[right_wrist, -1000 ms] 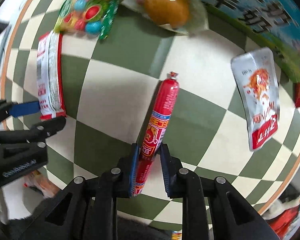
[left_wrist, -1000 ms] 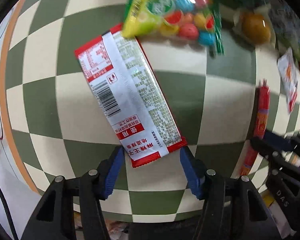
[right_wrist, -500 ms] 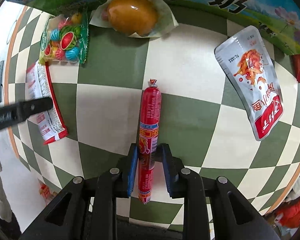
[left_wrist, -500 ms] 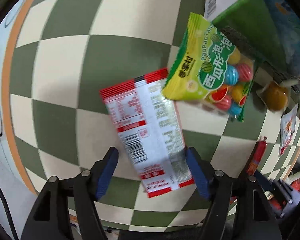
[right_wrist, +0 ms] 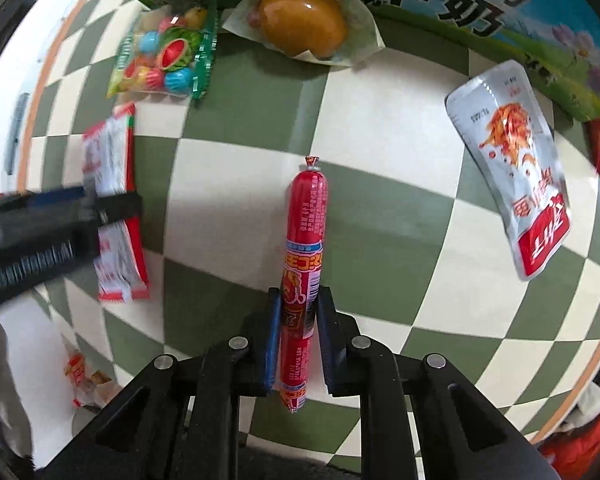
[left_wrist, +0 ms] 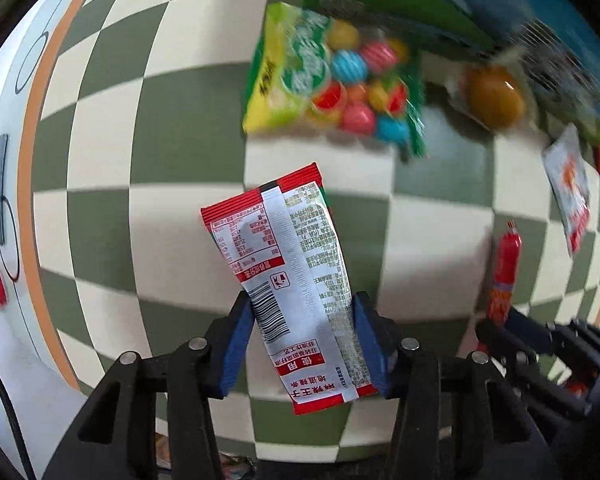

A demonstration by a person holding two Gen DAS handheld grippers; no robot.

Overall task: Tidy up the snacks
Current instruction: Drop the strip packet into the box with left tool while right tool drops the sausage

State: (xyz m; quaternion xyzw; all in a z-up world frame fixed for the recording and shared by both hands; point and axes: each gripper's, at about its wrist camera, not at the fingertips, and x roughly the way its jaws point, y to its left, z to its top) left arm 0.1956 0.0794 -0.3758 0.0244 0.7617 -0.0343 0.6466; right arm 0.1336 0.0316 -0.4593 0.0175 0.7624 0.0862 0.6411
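Observation:
A red and white snack packet [left_wrist: 284,264] stands between the blue pads of my left gripper [left_wrist: 302,304], barcode side up. The jaws are closing and both pads press its long edges. That packet [right_wrist: 108,148] and the left gripper's finger [right_wrist: 60,216] also show at the left of the right wrist view. My right gripper [right_wrist: 300,300] is shut on the lower part of a red sausage stick [right_wrist: 306,220], which points away along the fingers. The same sausage [left_wrist: 506,264] appears at the right of the left wrist view.
On the green and cream checkered cloth [right_wrist: 380,160] lie a bag of coloured gum balls [right_wrist: 164,60], a wrapped brown egg [right_wrist: 300,24] and a silver pouch [right_wrist: 516,168]. A green and blue milk carton [right_wrist: 480,4] lines the far side. The table's orange-rimmed edge [left_wrist: 28,160] runs at the left.
My left gripper's jaws have come in from wide apart onto the packet's edges, and the packet now sits straighter between them. The right gripper has stayed clamped on the sausage.

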